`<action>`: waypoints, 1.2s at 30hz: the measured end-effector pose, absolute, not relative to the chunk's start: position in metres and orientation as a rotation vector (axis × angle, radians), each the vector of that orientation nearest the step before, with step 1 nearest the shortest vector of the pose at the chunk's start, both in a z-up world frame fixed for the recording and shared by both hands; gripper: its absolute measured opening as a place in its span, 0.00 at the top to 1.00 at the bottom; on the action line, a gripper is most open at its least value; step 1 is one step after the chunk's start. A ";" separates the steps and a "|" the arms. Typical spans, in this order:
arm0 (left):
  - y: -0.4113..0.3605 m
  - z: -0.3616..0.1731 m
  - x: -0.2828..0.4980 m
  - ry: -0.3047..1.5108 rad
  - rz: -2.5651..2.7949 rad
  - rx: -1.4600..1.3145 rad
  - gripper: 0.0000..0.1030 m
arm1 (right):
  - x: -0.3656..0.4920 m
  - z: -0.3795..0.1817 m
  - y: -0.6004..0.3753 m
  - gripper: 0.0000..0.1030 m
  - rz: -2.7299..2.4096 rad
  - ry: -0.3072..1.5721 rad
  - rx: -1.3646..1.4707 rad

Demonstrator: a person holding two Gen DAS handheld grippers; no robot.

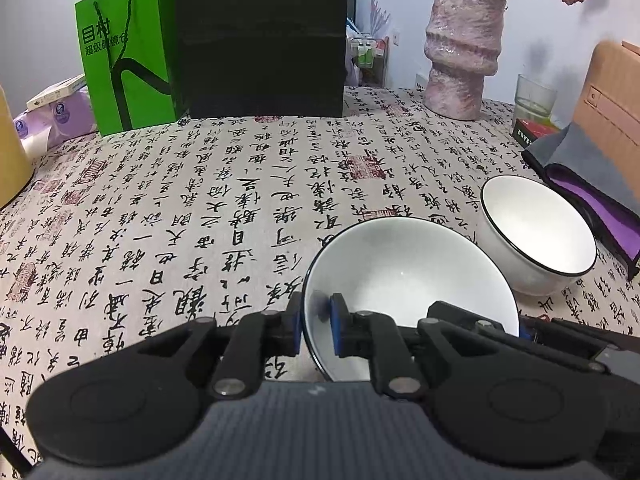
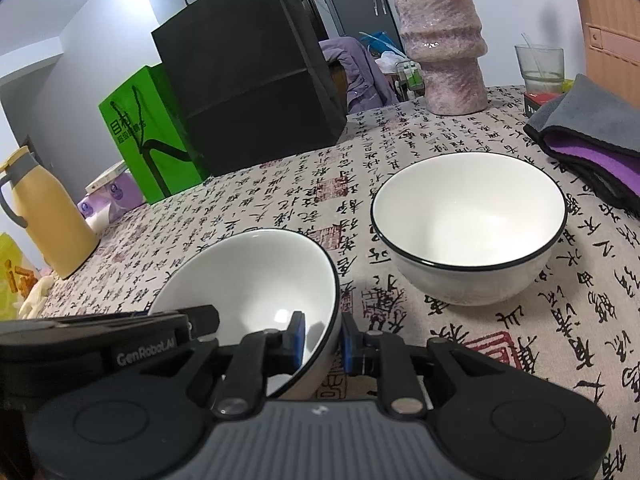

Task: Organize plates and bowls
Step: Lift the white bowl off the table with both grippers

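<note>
A white bowl with a dark outside point(image 1: 404, 280) is held tilted above the table. My left gripper point(image 1: 316, 326) is shut on its left rim. My right gripper point(image 2: 323, 340) is shut on its right rim, seen in the right wrist view point(image 2: 256, 280). The other gripper's body shows at the edge of each view. A second white bowl with a thin black rim point(image 1: 536, 232) stands upright on the table just right of the held one; it also shows in the right wrist view point(image 2: 468, 220).
At the back stand a black paper bag point(image 1: 262, 36), a green paper bag point(image 1: 128, 56) and a pink stone vase point(image 1: 460, 48). A folded grey and purple cloth point(image 2: 588, 144) and a glass point(image 2: 540, 64) lie at the right. A yellow jug point(image 2: 44, 216) stands at the left.
</note>
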State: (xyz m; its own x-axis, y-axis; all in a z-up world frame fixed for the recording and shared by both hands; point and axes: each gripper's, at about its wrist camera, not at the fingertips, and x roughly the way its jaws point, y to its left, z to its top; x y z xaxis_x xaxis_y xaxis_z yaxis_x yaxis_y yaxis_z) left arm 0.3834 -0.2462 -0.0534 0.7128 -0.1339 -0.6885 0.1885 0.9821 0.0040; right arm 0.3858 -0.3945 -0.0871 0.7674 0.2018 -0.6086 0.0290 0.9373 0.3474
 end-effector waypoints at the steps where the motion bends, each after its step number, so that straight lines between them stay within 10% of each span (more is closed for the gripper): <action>1: -0.246 -0.053 0.383 0.751 -0.179 0.073 0.87 | 0.386 -0.087 -0.395 0.83 0.098 0.692 0.351; 36: -0.247 -0.035 0.367 0.645 -0.162 0.090 0.86 | 0.374 -0.070 -0.392 0.83 0.100 0.590 0.346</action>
State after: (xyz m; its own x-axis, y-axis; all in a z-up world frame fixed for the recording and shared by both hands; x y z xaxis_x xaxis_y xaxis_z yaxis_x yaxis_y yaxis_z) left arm 0.3669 -0.2471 -0.0352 0.7871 -0.1220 -0.6047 0.1778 0.9835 0.0329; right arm 0.3735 -0.3916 -0.0700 0.8282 0.1905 -0.5271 0.0057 0.9376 0.3477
